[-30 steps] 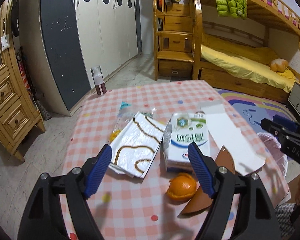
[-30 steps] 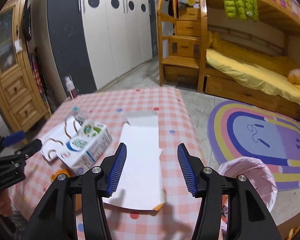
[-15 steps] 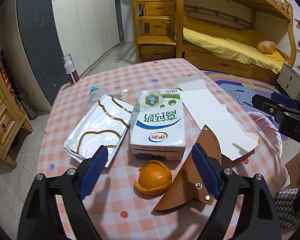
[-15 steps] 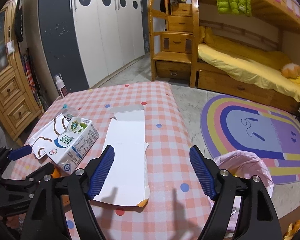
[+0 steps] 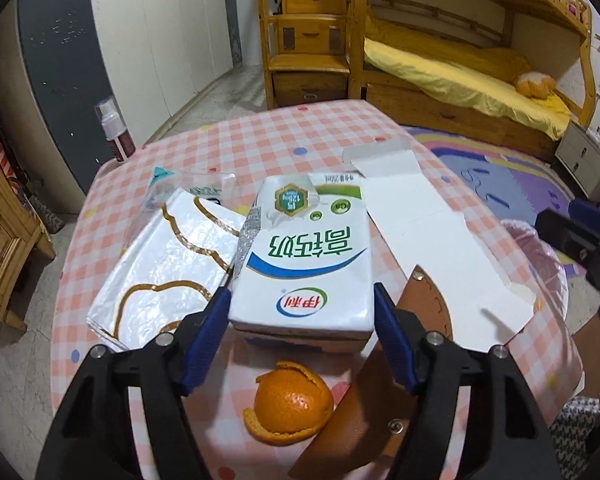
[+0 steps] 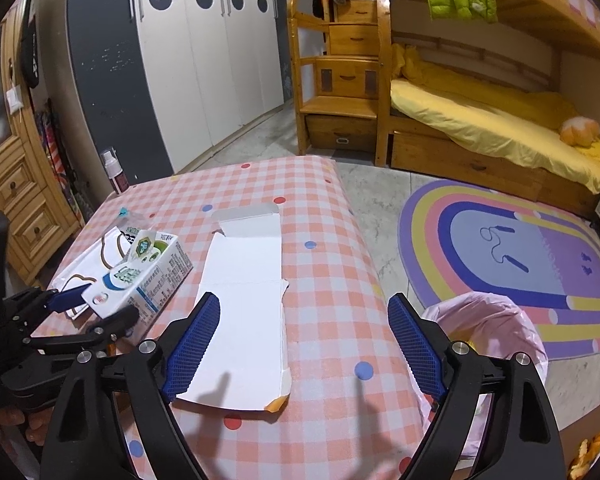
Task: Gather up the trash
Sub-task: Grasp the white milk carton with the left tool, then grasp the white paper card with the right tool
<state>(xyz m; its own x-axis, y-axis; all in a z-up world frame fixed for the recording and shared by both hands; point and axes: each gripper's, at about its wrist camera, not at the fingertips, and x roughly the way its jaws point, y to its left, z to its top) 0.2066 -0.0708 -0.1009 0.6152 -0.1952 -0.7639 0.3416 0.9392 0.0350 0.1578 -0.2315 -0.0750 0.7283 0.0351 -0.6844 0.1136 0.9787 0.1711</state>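
Left gripper (image 5: 302,318), jaws closing, is set astride the milk carton (image 5: 306,256) lying on the checked table (image 5: 260,148); right gripper (image 6: 304,344) is opening, empty. Firm closure, then lifting, is judged to be required next.

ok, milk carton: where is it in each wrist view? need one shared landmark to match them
Left wrist: milk carton at centre frame, lying flat on the checked table, its near end between the closing blue fingers of the left gripper.
Right wrist: the carton sits at left of centre, with the left gripper around its near end.
Shared landmark: the flattened white cardboard lies just beside the carton, on its right in both views.
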